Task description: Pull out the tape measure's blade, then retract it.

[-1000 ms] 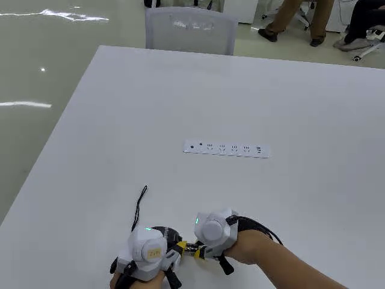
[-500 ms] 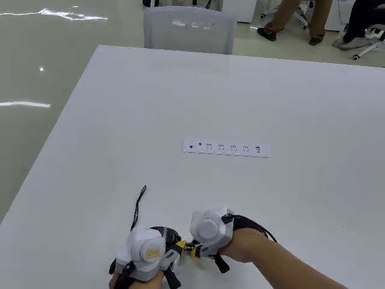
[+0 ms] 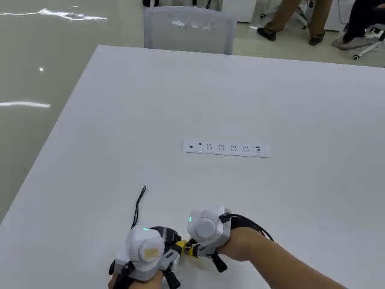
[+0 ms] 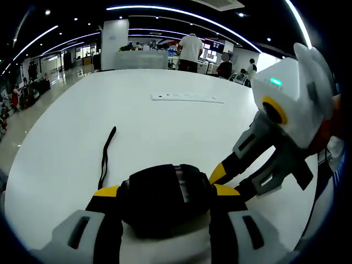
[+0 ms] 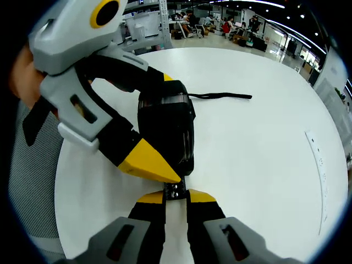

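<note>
A black tape measure [image 4: 165, 198] sits low over the white table's near edge, and my left gripper [image 4: 166, 191] is shut on its case. Its black wrist strap [image 3: 139, 206] trails away across the table. In the right gripper view the case [image 5: 168, 129] stands just ahead of my right gripper [image 5: 176, 193], which is shut on the small metal hook of the blade [image 5: 176, 190] right at the case's mouth. Almost no blade shows outside the case. In the head view the left gripper [image 3: 175, 248] and the right gripper [image 3: 189, 249] meet nose to nose.
A white power strip [image 3: 226, 148] lies flat near the middle of the white table [image 3: 240, 96]. A grey chair back [image 3: 188, 29] stands at the far edge. People sit and stand beyond the table's far right corner.
The right gripper has slid a little to the left, closer to the left gripper and the case. The left gripper has stayed where it was.
</note>
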Tool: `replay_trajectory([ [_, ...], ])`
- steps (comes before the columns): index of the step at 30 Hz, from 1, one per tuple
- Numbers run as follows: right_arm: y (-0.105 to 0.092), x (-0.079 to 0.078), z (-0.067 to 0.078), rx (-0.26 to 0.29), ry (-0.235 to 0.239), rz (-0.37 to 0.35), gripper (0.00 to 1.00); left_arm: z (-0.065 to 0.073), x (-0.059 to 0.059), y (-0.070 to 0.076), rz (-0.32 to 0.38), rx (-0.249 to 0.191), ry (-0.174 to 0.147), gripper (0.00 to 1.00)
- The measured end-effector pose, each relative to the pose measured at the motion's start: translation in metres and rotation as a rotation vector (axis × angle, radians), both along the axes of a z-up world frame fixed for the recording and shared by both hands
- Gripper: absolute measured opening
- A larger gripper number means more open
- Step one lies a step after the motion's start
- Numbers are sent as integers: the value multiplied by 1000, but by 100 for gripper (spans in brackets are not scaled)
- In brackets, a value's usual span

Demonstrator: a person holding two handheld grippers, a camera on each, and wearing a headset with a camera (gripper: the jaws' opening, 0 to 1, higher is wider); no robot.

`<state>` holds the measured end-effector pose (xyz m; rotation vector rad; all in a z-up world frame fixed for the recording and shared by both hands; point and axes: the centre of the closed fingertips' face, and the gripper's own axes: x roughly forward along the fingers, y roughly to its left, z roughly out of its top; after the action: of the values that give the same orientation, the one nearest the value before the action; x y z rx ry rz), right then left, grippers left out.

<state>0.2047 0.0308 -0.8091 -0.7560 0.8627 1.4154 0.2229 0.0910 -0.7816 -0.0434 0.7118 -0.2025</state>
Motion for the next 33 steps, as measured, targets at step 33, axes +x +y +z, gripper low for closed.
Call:
replay_trajectory([
  [33, 9, -1, 0, 65, -3, -14, 15, 3, -2, -4, -19, -10, 1, 60],
])
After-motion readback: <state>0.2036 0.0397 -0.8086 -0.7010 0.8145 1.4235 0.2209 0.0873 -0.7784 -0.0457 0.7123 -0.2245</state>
